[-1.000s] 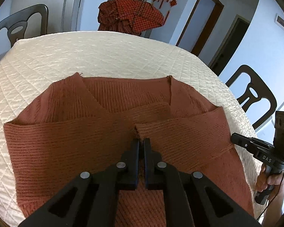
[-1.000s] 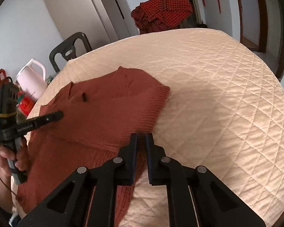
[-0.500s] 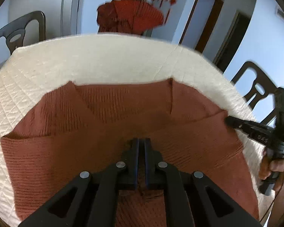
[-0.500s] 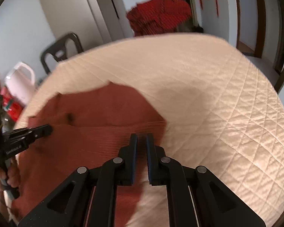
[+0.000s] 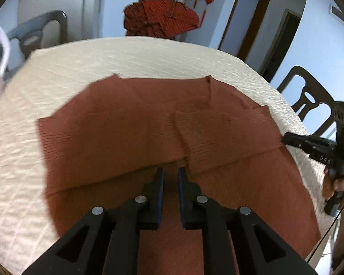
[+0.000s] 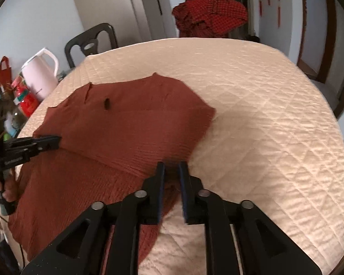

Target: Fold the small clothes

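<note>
1. Left wrist view: the rust-red knitted sweater (image 5: pixel 149 137) is lying flat on the cream quilted table cover (image 5: pixel 103 57), spreading directly ahead of the left gripper (image 5: pixel 170 174). Its fingers are resting slightly parted over the knit, grasping nothing. Both sleeves are lying folded across the body, their cuffs meeting just beyond the fingertips. The sweater's long axis is running away from the camera, neckline farthest. The right gripper (image 5: pixel 286 138) is touching the sweater's right edge.

2. Right wrist view: the right gripper (image 6: pixel 171 167) is sitting at the sweater's (image 6: pixel 126 133) side edge, fingers narrowly apart; whether they are pinching fabric, I cannot tell. The left gripper (image 6: pixel 55 142) is reaching in over the opposite side. The knit looks soft, ribbed and smooth.
</note>
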Motion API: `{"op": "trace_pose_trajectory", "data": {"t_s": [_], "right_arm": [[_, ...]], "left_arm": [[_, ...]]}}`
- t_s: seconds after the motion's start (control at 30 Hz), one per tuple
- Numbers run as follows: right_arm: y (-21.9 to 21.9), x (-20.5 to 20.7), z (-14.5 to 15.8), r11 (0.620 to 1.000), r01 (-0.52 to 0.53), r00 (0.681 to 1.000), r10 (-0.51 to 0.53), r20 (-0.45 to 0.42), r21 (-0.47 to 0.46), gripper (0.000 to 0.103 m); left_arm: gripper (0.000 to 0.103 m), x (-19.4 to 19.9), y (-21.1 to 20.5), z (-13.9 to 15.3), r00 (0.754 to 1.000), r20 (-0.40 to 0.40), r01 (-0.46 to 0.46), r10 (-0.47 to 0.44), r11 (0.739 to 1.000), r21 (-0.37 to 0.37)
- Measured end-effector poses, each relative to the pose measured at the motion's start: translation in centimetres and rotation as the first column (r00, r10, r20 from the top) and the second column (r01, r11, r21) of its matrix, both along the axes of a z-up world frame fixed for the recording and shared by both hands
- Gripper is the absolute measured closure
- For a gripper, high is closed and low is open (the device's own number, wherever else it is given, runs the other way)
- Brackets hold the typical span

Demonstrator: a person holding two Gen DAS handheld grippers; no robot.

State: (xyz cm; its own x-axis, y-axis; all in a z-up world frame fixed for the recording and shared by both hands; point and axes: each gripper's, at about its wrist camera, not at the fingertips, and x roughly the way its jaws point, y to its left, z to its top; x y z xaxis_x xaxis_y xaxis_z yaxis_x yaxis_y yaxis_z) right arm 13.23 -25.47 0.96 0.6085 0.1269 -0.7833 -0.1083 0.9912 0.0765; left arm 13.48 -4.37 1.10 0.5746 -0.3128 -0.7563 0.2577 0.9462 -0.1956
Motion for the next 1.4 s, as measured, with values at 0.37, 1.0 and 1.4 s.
{"op": "trace_pose_trajectory", "data": {"t_s": [0.37, 1.0, 1.4], "right_arm": [[0.3, -3.9, 1.7, 0.996, -0.063, 0.998, 0.061, 0.031, 0.069, 0.087], [-0.3, -11.4, 1.3, 0.962, -0.098, 0.995, 0.1, 0.002, 0.254, 0.066], [1.8, -14.1, -1.6, 0.923, -0.138, 0.985, 0.167, -0.049, 0.36, 0.061]], "left_arm": [[0.073, -7.1, 4.2, -0.4, 0.998, -0.005, -0.06, 0.06, 0.998, -0.035], [0.053, -14.1, 7.2, -0.5, 0.992, 0.01, -0.125, 0.127, 0.986, -0.108], [0.053, -17.2, 5.3, -1.8, 0.992, 0.011, -0.12, 0.123, 0.982, -0.149]]}}
